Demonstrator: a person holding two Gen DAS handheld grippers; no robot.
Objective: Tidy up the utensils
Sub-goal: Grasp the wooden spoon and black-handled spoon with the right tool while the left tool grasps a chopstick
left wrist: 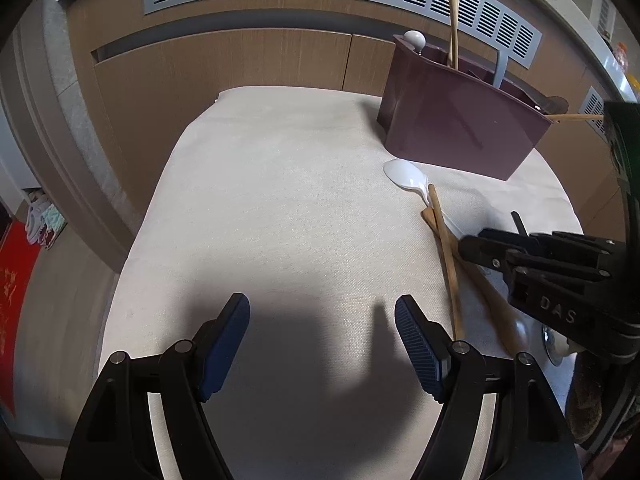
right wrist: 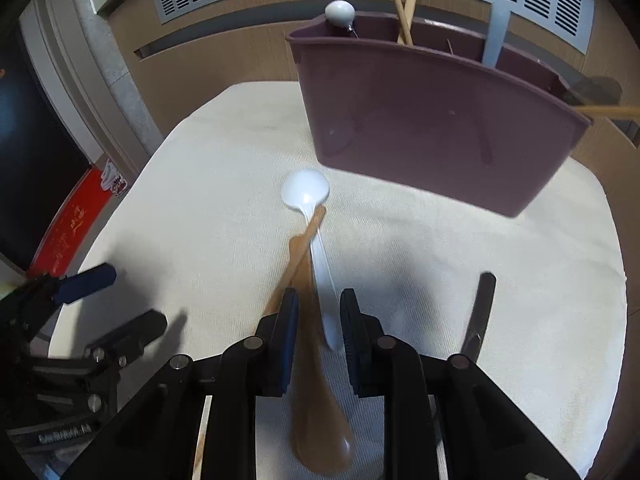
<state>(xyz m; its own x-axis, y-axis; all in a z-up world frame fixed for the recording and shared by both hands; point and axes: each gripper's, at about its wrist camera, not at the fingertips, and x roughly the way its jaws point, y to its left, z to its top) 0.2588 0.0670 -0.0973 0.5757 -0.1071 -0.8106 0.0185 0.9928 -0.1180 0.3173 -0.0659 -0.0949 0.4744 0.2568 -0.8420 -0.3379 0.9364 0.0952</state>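
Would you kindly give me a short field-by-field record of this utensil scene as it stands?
surface: white cloth
holder: purple utensil holder, upright at the far side, standing chopsticks inside
loose items: white spoon, wooden spoon, loose chopstick, black-handled utensil
left gripper: open over bare cloth
right gripper: fingers closed on the wooden spoon's handle

Even, dim daylight, soft shadows on the cloth (left wrist: 280, 200), fisheye-bent dark corners, blurred near objects.
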